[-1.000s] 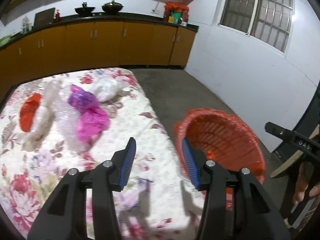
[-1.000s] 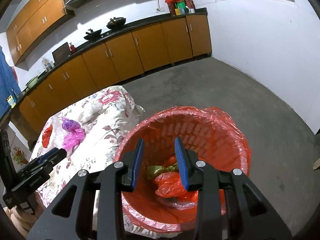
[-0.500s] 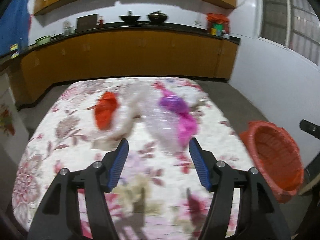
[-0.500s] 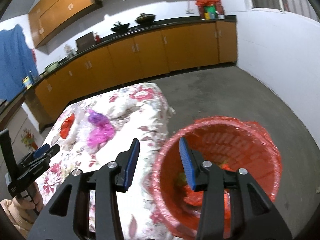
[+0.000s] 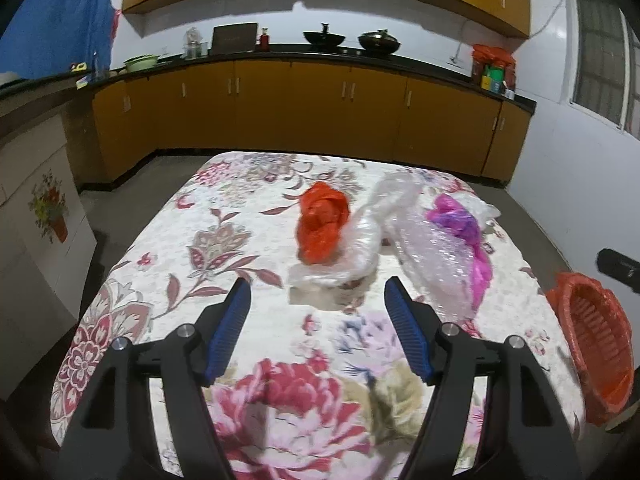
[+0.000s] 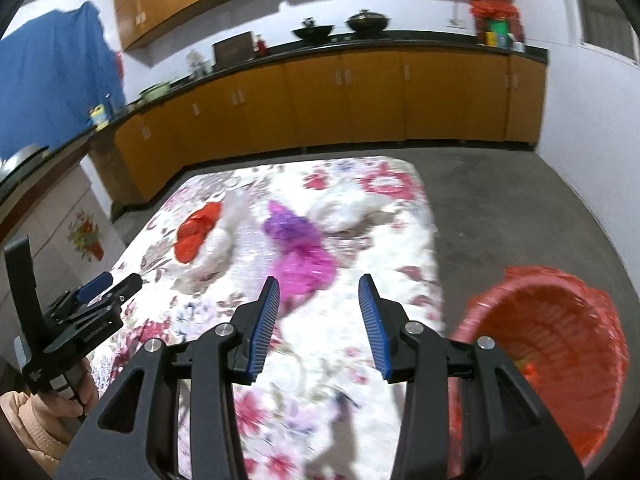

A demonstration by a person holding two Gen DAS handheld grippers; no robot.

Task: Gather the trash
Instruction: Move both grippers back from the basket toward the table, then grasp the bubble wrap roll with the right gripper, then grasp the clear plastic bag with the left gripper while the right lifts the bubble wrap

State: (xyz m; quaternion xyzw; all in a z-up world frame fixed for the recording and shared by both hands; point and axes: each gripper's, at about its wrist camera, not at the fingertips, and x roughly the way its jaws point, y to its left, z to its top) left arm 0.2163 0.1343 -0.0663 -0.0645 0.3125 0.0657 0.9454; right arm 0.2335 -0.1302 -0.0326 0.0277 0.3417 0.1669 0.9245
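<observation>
Trash lies on a floral tablecloth (image 5: 224,248) (image 6: 384,240): a crumpled orange-red bag (image 5: 322,220) (image 6: 198,232), clear plastic wrap (image 5: 360,248) (image 6: 224,248), bubble wrap (image 5: 436,264), a purple-pink bag (image 5: 464,232) (image 6: 300,252) and a white bag (image 6: 340,212). My left gripper (image 5: 318,328) hovers above the cloth short of the clear wrap, its jaws opening with nothing between them. My right gripper (image 6: 318,324) is open and empty, just short of the purple-pink bag. A red basket (image 5: 592,344) (image 6: 552,352) lined with red plastic stands beside the table's right edge.
Orange cabinets (image 5: 320,112) under a black counter with pans run along the back wall. Grey floor (image 6: 520,208) lies right of the table. A white cabinet with a flower picture (image 5: 44,216) stands at left. A person's hand in a pink sleeve (image 6: 36,424) holds the left gripper.
Both grippers swung left, away from the red basket and toward the trash on the table. The left jaws widened steadily; the right jaws widened a little, then held.
</observation>
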